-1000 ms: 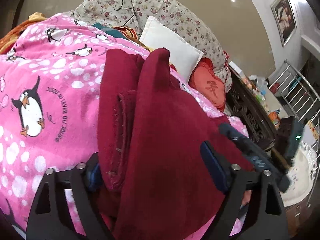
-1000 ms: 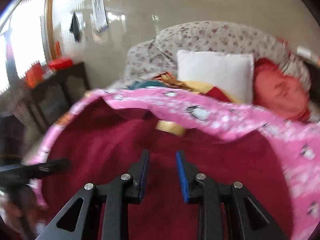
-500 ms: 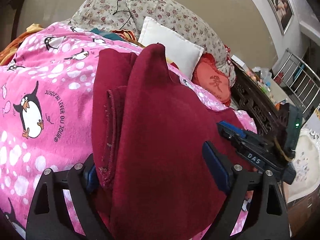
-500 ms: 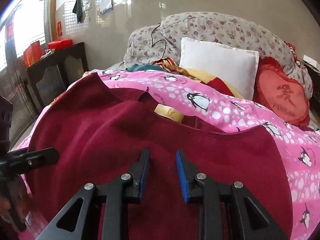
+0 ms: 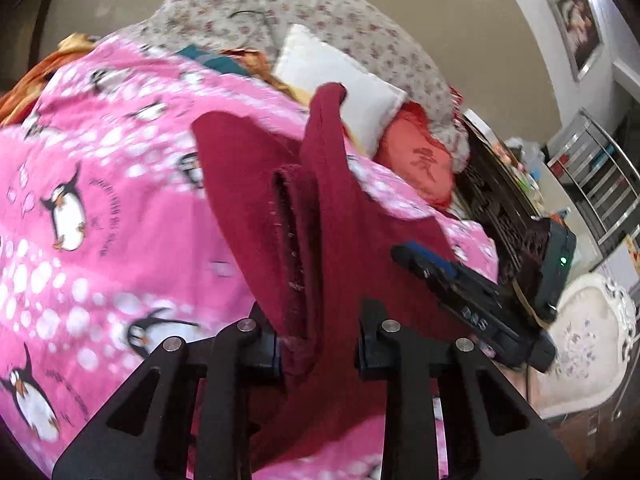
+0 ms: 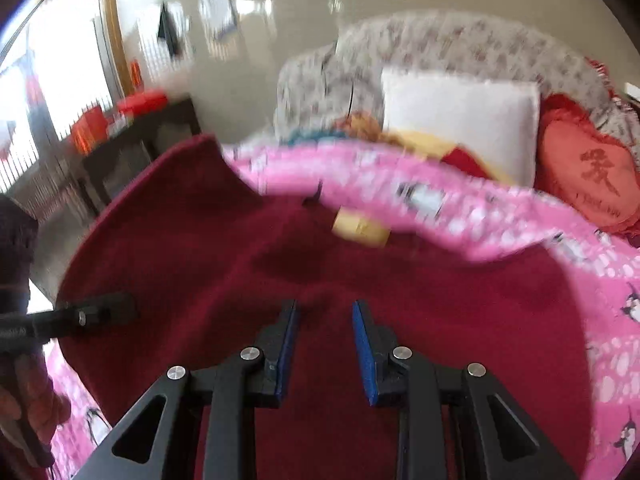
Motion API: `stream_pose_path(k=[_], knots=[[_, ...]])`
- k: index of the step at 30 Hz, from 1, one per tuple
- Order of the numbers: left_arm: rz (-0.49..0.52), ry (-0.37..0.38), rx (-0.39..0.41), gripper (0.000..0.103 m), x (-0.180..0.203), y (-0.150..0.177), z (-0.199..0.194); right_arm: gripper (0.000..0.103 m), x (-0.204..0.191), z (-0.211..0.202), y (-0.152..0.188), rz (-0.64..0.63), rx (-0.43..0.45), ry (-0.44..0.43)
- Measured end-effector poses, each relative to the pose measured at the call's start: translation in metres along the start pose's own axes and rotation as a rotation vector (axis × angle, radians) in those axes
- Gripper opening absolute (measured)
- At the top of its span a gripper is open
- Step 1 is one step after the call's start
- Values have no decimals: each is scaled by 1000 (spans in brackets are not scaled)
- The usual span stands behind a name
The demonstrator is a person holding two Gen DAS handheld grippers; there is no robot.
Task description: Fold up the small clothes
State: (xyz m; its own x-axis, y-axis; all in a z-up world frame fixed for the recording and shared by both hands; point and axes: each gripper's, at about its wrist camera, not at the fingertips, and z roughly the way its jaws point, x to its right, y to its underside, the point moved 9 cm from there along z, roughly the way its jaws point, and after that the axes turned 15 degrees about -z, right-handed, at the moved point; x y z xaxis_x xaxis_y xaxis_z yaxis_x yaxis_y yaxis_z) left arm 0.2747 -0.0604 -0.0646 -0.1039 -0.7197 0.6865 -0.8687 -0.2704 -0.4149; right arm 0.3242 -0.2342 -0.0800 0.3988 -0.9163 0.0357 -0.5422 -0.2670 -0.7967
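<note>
A maroon knit garment [image 5: 352, 220] lies over a pink penguin blanket [image 5: 100, 200] on a bed. My left gripper [image 5: 314, 312] has its jaws closing, with a bunched fold and hem of the garment filling the gap between the pads. That fold runs up from the jaws into a raised ridge. To the right, my right gripper [image 5: 424, 260] sits at the garment's other edge. In the right wrist view the garment [image 6: 200, 240] spreads out from my right gripper [image 6: 324, 306], whose narrow jaws pinch a bump of cloth at the tips. A yellow neck label [image 6: 360, 230] shows. The left gripper [image 6: 116, 308] appears at the left edge.
A white pillow [image 5: 340, 76], a red heart cushion [image 5: 420, 164] and floral pillows [image 5: 320, 12] line the bed's head. Dark carved furniture [image 5: 500, 208] stands to the right of the bed, and a dark cabinet [image 6: 132, 152] to its left. A hand [image 6: 32, 400] holds the left gripper.
The left jaws went from wide apart to narrow, closing on a fold of the garment, and the gripper rose with it. The right jaws kept their gap.
</note>
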Motion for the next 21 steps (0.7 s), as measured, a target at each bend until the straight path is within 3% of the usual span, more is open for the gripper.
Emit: stream_pose_path(k=[1, 3, 6, 10, 13, 15, 17, 18, 21], knots=[[10, -4, -7, 24, 11, 4, 0, 25, 5, 5, 4, 2, -14, 15], [34, -15, -20, 24, 36, 12, 2, 25, 10, 37, 27, 21, -176, -34], [77, -43, -30, 24, 71, 25, 6, 26, 34, 7, 26, 218, -68, -179], [124, -69, -29, 24, 113, 43, 26, 55, 84, -50, 31, 449, 120, -270], [149, -54, -54, 24, 141, 63, 55, 59, 110, -59, 52, 673, 163, -444], [160, -51, -90, 25, 151, 81, 80, 61, 124, -63, 63, 813, 236, -550], [196, -60, -119, 34, 155, 101, 101, 63, 132, -66, 68, 901, 289, -614], [207, -40, -133, 44, 157, 107, 104, 64, 134, -65, 70, 929, 308, -639], [165, 103, -188, 59, 167, 115, 93, 65, 130, -62, 68, 902, 287, -629]])
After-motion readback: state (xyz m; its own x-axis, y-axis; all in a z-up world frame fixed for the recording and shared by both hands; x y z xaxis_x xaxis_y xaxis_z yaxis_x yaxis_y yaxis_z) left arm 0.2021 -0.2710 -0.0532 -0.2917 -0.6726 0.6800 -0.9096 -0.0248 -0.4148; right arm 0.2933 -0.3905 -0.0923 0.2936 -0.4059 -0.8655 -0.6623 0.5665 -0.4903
